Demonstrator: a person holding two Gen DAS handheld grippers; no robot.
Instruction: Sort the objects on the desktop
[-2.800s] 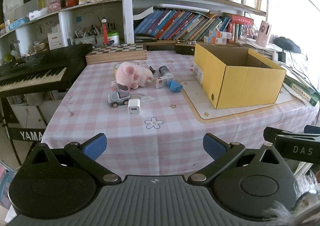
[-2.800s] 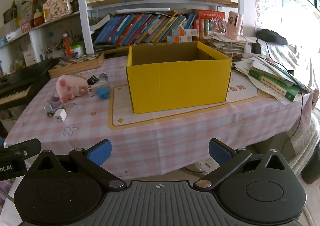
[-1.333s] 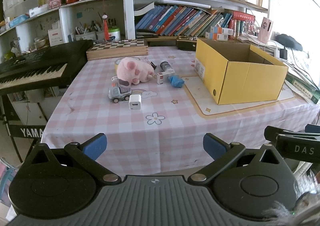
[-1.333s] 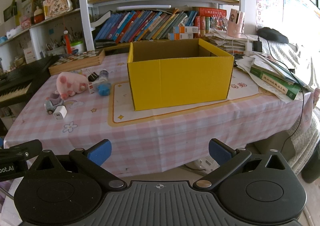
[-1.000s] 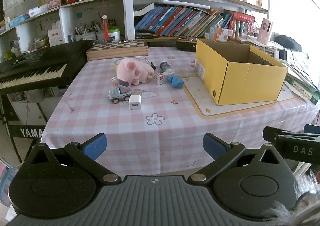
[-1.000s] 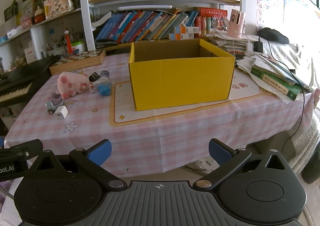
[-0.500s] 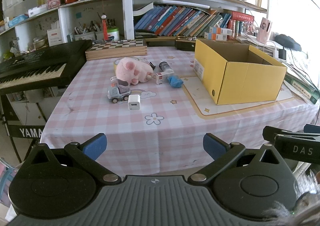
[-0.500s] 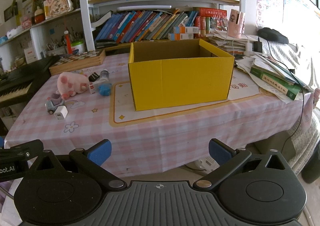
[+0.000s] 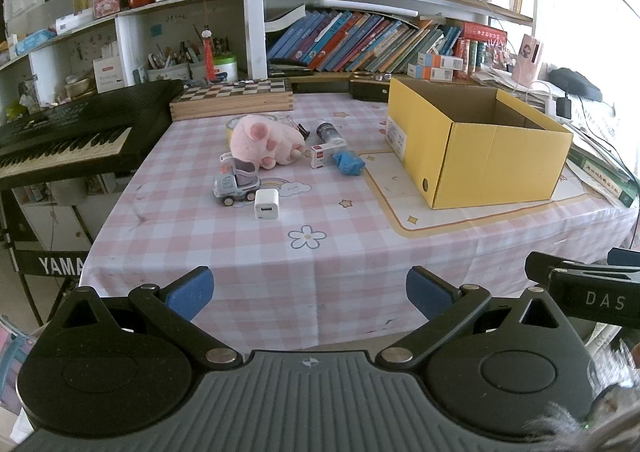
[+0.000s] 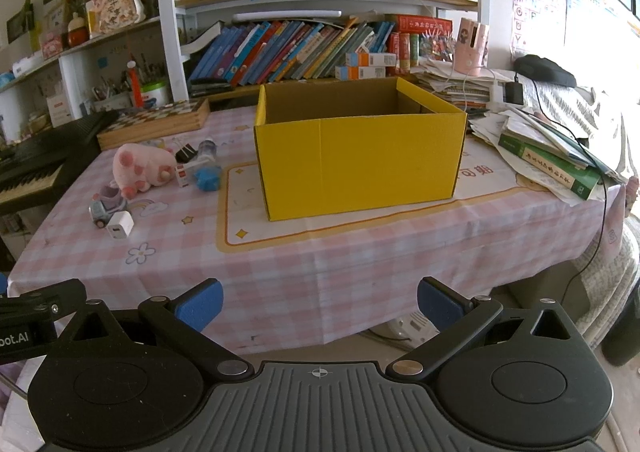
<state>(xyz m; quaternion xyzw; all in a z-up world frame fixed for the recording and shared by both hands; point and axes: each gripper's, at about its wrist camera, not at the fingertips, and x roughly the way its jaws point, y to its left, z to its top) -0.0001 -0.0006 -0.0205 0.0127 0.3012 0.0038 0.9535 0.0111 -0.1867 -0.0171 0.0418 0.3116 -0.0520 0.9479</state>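
Two claws hang short of the desk's near edge, the left claw [image 9: 310, 290] and the right claw [image 10: 318, 302] both spread wide and holding nothing. On the desk [image 9: 224, 252], covered in pink check cloth, a loose cluster lies toward the left side: nearest, a white charger cube [image 9: 266, 204] just beside a small toy truck [image 9: 236, 182]; behind them a pink plush toy [image 9: 266, 140], a small white carton [image 9: 324, 155], a blue crumpled object [image 9: 350, 163] and a little bottle [image 9: 327, 131]. A yellow box [image 10: 360, 156] stands open-topped toward the right side, on a cream mat; its floor is hidden, so I cannot tell whether anything lies inside. That fits either a sort with much left or one partly through. A pick from the cluster would call for a low reach over the near edge and a narrow closing on a small piece. Farther back sit a chessboard case [image 9: 232, 96], a keyboard [image 9: 68, 132] off the left edge, paper stacks at the right edge, and crowded bookshelves [image 10: 288, 48].
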